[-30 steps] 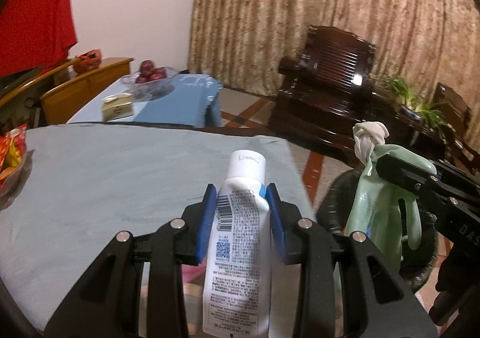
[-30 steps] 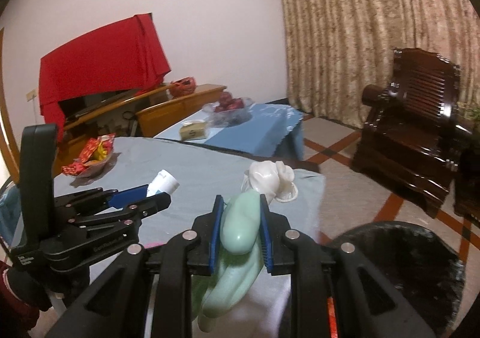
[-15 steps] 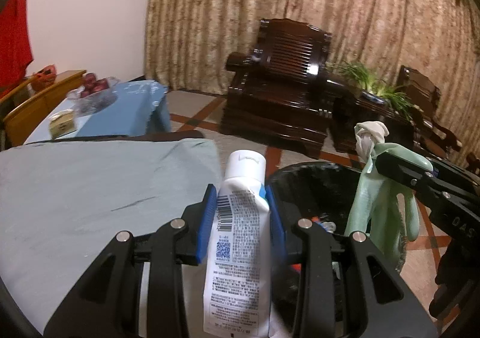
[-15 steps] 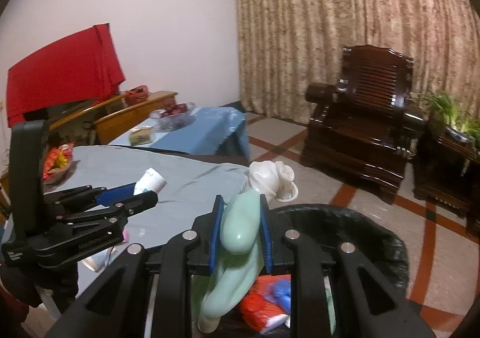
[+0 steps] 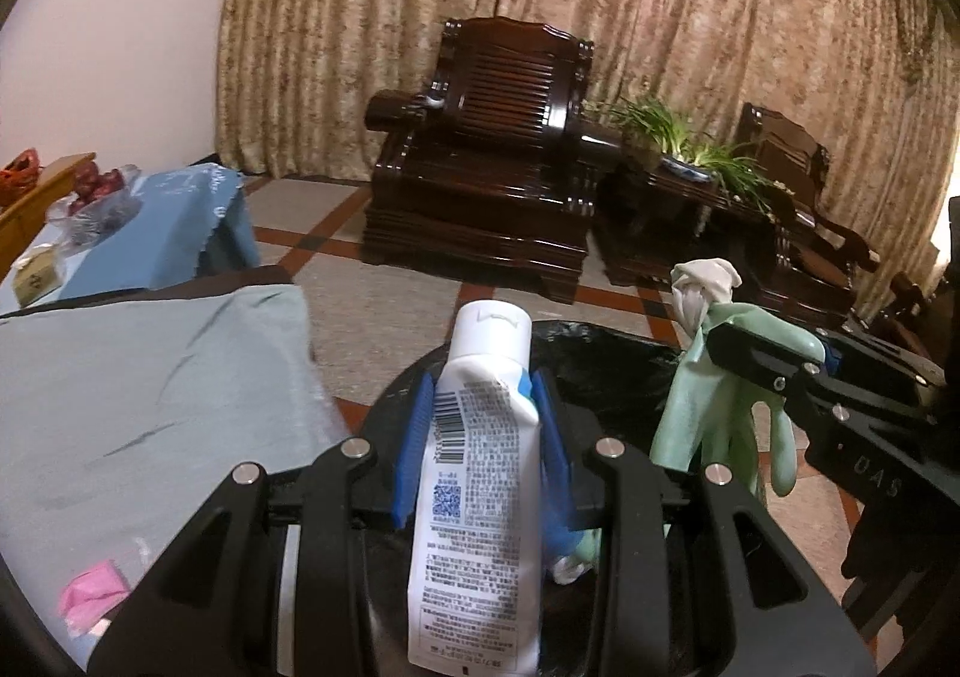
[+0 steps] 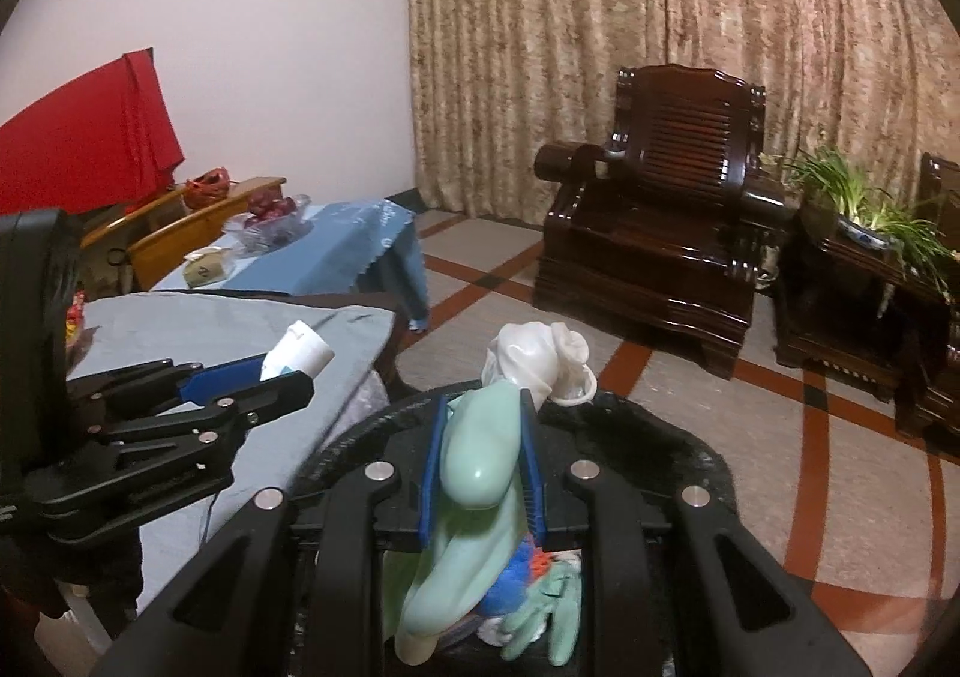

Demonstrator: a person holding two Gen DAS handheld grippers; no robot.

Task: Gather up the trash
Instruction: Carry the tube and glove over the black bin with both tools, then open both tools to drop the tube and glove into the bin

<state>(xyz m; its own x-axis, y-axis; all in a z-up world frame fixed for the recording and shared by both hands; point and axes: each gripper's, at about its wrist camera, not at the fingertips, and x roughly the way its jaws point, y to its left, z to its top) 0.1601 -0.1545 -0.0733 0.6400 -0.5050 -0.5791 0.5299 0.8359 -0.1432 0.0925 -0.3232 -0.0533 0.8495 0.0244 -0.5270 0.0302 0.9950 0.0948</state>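
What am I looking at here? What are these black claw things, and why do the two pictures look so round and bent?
Those claws are hand-held grippers; a person carries one in each hand. Each has a wide-angle camera looking along its fingers, which bends the picture. One picture is from the left gripper, shut on a white tube. The other is from the right gripper, shut on a green rubber glove. Each gripper also shows from the side in the other's picture. Both hang over a black trash bin that already holds some rubbish. Beside it is a table with a grey-blue cloth, where something pink lies.

Both wrist views overlook one trash bin [image 5: 606, 371], close.
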